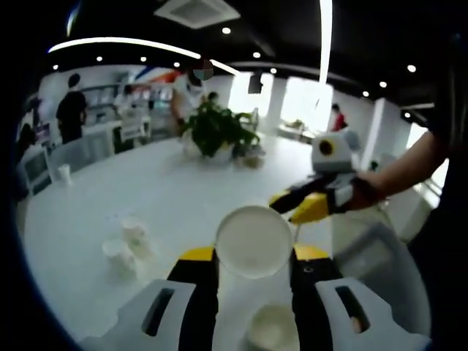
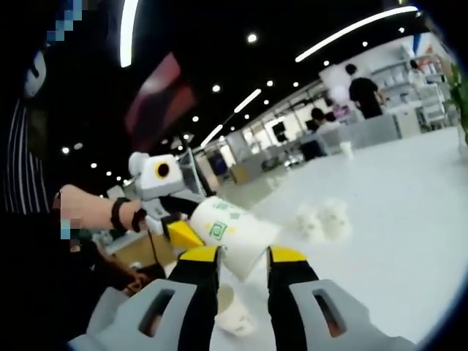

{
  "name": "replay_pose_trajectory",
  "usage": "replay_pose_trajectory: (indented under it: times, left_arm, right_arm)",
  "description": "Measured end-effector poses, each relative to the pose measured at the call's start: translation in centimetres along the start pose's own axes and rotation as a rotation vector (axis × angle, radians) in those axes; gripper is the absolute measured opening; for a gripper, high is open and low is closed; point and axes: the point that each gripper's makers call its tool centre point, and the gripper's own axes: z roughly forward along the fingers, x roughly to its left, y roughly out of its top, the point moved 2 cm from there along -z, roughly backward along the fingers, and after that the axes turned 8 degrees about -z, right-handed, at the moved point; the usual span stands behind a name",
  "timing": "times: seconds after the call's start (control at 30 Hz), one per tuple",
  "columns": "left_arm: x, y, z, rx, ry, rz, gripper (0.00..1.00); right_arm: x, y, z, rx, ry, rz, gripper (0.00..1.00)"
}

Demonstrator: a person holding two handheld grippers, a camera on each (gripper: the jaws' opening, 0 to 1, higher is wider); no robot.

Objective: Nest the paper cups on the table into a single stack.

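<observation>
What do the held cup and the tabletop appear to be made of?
The held cup looks like paper: matte white wall with green print, its rolled rim seen in the left gripper view. The tabletop seems a smooth white laminate or similar, with a soft sheen from the ceiling lights; the exact material is unclear.

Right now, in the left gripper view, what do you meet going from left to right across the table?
Single paper cup → cluster of paper cups → held cup between the left gripper jaws → right gripper → person's forearm.

Five paper cups [image 1: 254, 240], two grippers [image 1: 254, 272], one plant [image 1: 217, 130].
</observation>
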Motion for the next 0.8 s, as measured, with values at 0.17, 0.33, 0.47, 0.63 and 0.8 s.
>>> replay_pose_trajectory:
  times: [0.17, 0.33, 0.47, 0.63, 0.8]
  left_arm:
    - [-0.2, -0.9, -0.3, 0.011, 0.000, 0.005, 0.35]
    - [-0.4, -1.5, -0.4, 0.017, 0.001, 0.002, 0.35]
    - [-0.5, -1.7, -0.7, 0.011, 0.005, 0.000, 0.35]
    - [-0.6, -2.0, -0.8, 0.017, 0.007, 0.004, 0.35]
    - [-0.5, -2.1, -0.9, 0.014, 0.015, 0.016, 0.33]
  right_arm:
    - [0.3, 0.5, -0.1, -0.007, 0.020, 0.008, 0.13]
    - [0.7, 1.0, -0.1, -0.013, 0.041, 0.013, 0.08]
    - [1.2, 1.4, -0.1, -0.013, 0.060, 0.013, 0.07]
    - [1.7, 2.0, -0.1, -0.005, 0.100, 0.038, 0.05]
    - [2.4, 2.8, 0.0, 0.020, 0.146, 0.060, 0.02]
